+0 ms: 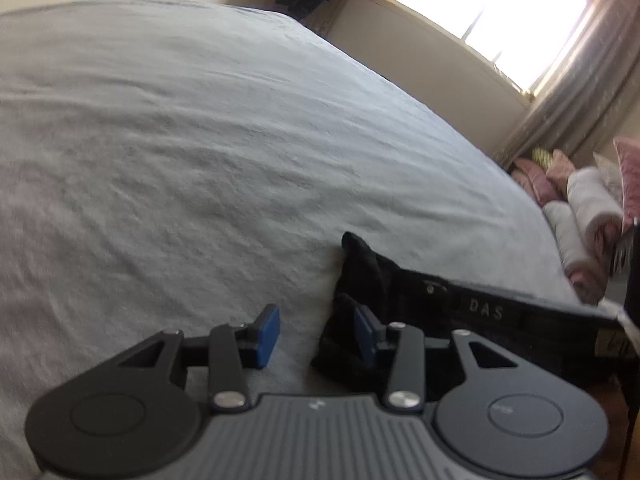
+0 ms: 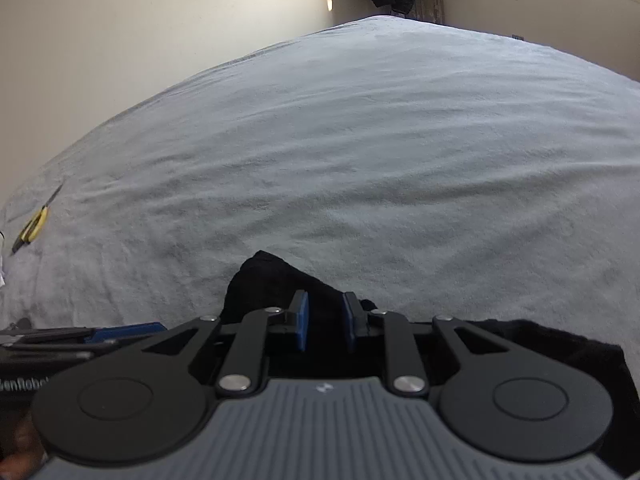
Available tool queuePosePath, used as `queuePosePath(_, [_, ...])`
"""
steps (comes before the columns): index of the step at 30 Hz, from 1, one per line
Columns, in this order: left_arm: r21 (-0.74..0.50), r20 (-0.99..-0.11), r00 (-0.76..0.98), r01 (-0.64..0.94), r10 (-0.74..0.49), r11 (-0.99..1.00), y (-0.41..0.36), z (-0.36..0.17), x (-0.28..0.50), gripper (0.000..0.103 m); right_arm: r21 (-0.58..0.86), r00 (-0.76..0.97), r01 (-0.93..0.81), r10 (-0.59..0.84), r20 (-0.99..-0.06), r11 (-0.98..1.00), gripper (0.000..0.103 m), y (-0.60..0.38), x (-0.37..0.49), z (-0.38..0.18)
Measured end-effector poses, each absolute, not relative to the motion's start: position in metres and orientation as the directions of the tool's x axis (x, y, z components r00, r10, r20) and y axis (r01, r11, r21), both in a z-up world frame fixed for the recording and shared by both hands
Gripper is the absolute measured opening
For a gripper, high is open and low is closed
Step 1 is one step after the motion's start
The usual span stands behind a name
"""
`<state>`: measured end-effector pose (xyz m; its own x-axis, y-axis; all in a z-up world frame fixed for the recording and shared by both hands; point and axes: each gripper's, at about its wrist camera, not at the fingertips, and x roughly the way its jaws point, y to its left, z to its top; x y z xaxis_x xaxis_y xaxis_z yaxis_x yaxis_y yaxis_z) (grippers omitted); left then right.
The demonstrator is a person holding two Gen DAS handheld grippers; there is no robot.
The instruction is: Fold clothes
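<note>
**Both grippers open at black garment on bed edge**

Left gripper (image 1: 316, 334) is spread wide, its right pad touching the bunched end of the black garment (image 1: 372, 280), holding nothing. Right gripper (image 2: 325, 322) sits narrower but parted, over the same fabric, not pinched. The garment lies at the near edge of the grey bed (image 2: 360, 152), waistband stretched sideways, likely for a 2-point grab. Yellow scissors (image 2: 34, 226) lie well apart.

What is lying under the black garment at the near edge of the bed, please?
The black garment rests directly on the grey bedspread, which spreads out around it. Whatever is beneath the cloth itself, and its lower part behind the right gripper, is covered.
</note>
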<state>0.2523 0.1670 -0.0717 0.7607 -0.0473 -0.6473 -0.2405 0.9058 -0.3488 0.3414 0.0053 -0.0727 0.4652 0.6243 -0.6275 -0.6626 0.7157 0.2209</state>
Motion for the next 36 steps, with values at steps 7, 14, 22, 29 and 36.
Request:
queuePosePath(7, [-0.195,-0.660,0.751,-0.214,0.033,0.957,0.163,-0.072,0.245,0.000,0.122,0.538,-0.672,0.595,-0.597,0.730,0.001,0.017,0.333,-0.076])
queuePosePath(14, [-0.119,-0.673,0.733,-0.238,0.098,0.964,0.168,-0.072,0.240,0.000,0.128,0.586,-0.634,0.582,-0.563,0.762,0.001,0.026,0.343,-0.079])
queuePosePath(22, [-0.253,-0.638,0.768,-0.277,0.055,0.927,0.188,-0.065,0.232,0.005,0.169,0.547,-0.638,0.597,-0.587,0.751,0.013,0.024,0.350,-0.076])
queuePosePath(29, [-0.359,-0.573,0.819,-0.233,-0.016,0.904,0.193,-0.055,0.224,0.004,0.193,0.479,-0.697,0.649,-0.591,0.690,0.014,0.026,0.350,-0.065])
queuePosePath(36, [-0.366,-0.584,0.800,-0.109,-0.137,0.924,0.175,-0.067,0.236,0.003,0.152,0.427,-0.761,0.664,-0.614,0.630,0.037,0.044,0.346,-0.065])
